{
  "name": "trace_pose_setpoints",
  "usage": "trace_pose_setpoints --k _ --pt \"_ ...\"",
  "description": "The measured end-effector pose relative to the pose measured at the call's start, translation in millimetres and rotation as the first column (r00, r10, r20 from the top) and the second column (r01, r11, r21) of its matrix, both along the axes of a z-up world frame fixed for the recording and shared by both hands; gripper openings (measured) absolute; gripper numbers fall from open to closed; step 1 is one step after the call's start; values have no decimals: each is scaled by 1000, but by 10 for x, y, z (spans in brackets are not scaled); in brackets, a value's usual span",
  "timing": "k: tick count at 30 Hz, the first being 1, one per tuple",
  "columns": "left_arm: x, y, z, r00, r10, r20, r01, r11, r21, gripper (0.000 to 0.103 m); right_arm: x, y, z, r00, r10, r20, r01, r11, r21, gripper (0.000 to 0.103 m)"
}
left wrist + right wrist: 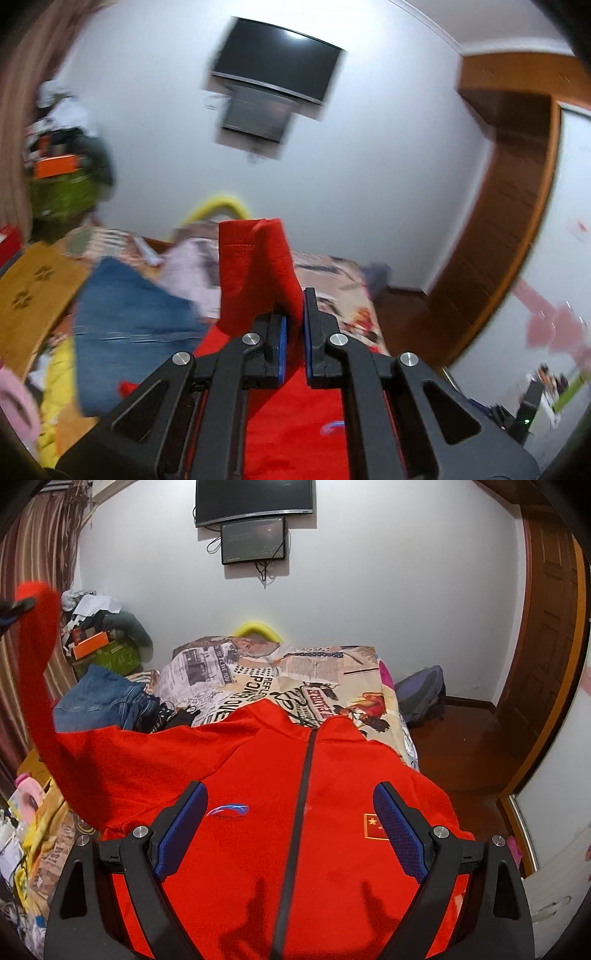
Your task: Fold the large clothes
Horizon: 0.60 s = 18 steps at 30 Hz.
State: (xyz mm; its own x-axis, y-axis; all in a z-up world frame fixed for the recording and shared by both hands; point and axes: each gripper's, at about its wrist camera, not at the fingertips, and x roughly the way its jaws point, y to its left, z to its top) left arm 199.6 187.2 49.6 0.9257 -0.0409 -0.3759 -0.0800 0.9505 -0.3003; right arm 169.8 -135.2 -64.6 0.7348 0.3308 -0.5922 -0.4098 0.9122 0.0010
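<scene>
A red zip jacket (266,775) lies front up on the bed, its dark zip running down the middle. Its left sleeve (40,672) is raised high at the left. My left gripper (293,314) is shut on the red sleeve cuff (255,273) and holds it up above the jacket body; it also shows at the far left edge of the right wrist view (14,609). My right gripper (291,823) is open and empty, hovering over the jacket's chest between the logo and the flag patch.
The bed has a newspaper-print cover (295,672). Blue jeans (99,698) and dark clothes lie at its left. Cluttered boxes (99,646) stand at the back left. A backpack (421,694) sits on the wooden floor at the right. A TV (255,498) hangs on the wall.
</scene>
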Motion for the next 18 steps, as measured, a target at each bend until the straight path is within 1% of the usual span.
trace_pose_setpoints --k 2,4,5,7,8,9,10,13,14,16,18 --pt "232 -335 -36 997 -77 -25 77 997 12 6 12 -67 2 1000 -11 2 11 1000 -3 89" --pt "443 -636 -114 988 -141 -55 143 989 24 6 34 -151 -3 1000 -20 -1 20 1000 -2 89" --pt "576 -824 -181 981 -177 -77 180 983 31 6 46 -200 -9 1000 -28 -4 28 1000 -1 89" --pt "749 -1072 -307 965 -233 -117 238 971 29 6 66 -290 -18 999 -43 -12 43 999 1 89" --pt "867 -1252 -413 951 -273 -147 280 960 27 6 82 -344 -29 998 -54 -17 54 999 0 89" --pt "914 -1394 -465 941 -295 -164 303 953 27 6 90 -377 -33 998 -62 -21 62 998 -2 89" --pt "986 -1517 -572 927 -323 -192 334 942 28 6 104 -428 -50 997 -74 -25 74 997 -7 89" --pt "1149 -1910 -897 885 -380 -269 407 912 49 6 147 -564 -116 993 -108 -42 107 994 -24 89" --pt "1171 -2012 -987 874 -391 -288 423 904 55 6 161 -608 -145 992 -120 -50 118 993 -29 89" --pt "1249 -2208 -1198 844 -416 -340 460 886 59 6 186 -682 -192 988 -137 -66 134 990 -37 89" --pt "1242 -2371 -1398 814 -436 -384 491 870 53 6 196 -743 -246 985 -151 -83 147 988 -45 89"
